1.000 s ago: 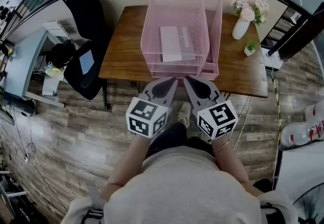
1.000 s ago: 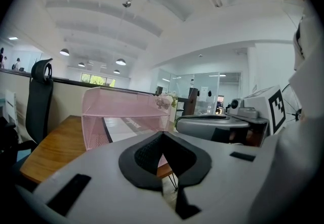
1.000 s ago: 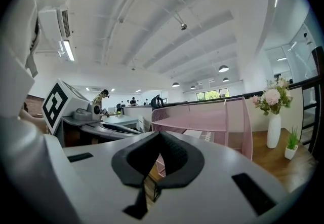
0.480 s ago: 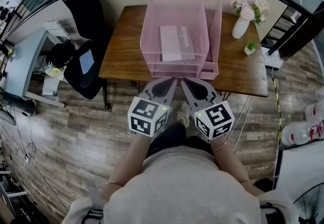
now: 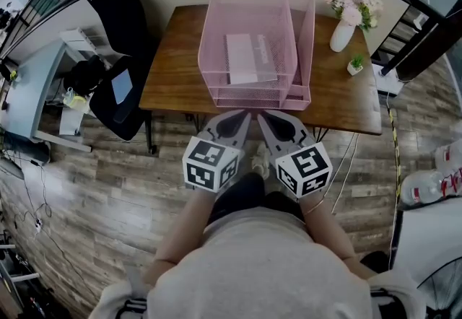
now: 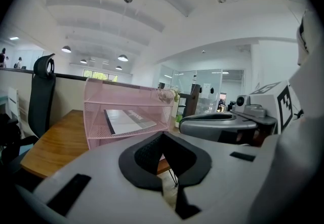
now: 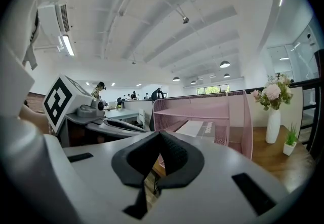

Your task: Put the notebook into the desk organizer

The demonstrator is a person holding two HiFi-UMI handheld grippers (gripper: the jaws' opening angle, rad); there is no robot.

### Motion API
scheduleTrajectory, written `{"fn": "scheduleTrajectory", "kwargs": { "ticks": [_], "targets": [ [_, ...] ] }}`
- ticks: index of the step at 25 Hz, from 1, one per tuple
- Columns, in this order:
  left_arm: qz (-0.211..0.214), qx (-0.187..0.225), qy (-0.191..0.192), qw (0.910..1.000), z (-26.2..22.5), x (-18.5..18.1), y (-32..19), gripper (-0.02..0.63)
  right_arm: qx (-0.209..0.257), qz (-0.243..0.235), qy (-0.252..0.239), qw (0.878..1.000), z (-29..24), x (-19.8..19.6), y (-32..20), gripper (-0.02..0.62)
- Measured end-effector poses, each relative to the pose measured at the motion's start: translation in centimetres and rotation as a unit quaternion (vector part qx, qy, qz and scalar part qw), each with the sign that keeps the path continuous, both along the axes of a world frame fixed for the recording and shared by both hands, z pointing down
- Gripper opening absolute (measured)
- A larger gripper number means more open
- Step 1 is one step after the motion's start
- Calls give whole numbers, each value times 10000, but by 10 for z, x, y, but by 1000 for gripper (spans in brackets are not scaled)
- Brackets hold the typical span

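Just short of the desk's (image 5: 170,73) near edge, the left gripper (image 5: 244,118) and right gripper (image 5: 264,118) each have jaws pressed together, empty. Beyond them, well apart, the notebook (image 5: 243,59) lies flat inside the pink desk organizer (image 5: 307,36), long axis pointing away from the person

Wood-plank floor (image 5: 94,188), wooden desk (image 5: 173,72), black office chair (image 5: 119,7), vaulted white ceiling (image 7: 167,25)

Grey shirt (image 5: 268,267), grey hand-held grippers (image 5: 248,115) (image 5: 260,116), marker cubes (image 5: 211,164) (image 5: 304,167)
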State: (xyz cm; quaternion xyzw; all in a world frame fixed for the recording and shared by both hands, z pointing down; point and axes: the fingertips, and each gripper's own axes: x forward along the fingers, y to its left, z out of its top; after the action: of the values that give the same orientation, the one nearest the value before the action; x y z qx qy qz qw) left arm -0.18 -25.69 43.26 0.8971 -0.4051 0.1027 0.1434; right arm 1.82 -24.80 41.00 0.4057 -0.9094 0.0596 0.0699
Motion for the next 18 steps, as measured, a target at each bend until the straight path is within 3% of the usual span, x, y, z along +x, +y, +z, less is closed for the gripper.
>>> {"fn": "scheduleTrajectory", "kwargs": {
  "ticks": [18],
  "targets": [
    [18, -117, 145, 9998, 5, 1, 1, 12, -126, -13, 26, 9999, 5, 2, 1, 11]
  ]
}}
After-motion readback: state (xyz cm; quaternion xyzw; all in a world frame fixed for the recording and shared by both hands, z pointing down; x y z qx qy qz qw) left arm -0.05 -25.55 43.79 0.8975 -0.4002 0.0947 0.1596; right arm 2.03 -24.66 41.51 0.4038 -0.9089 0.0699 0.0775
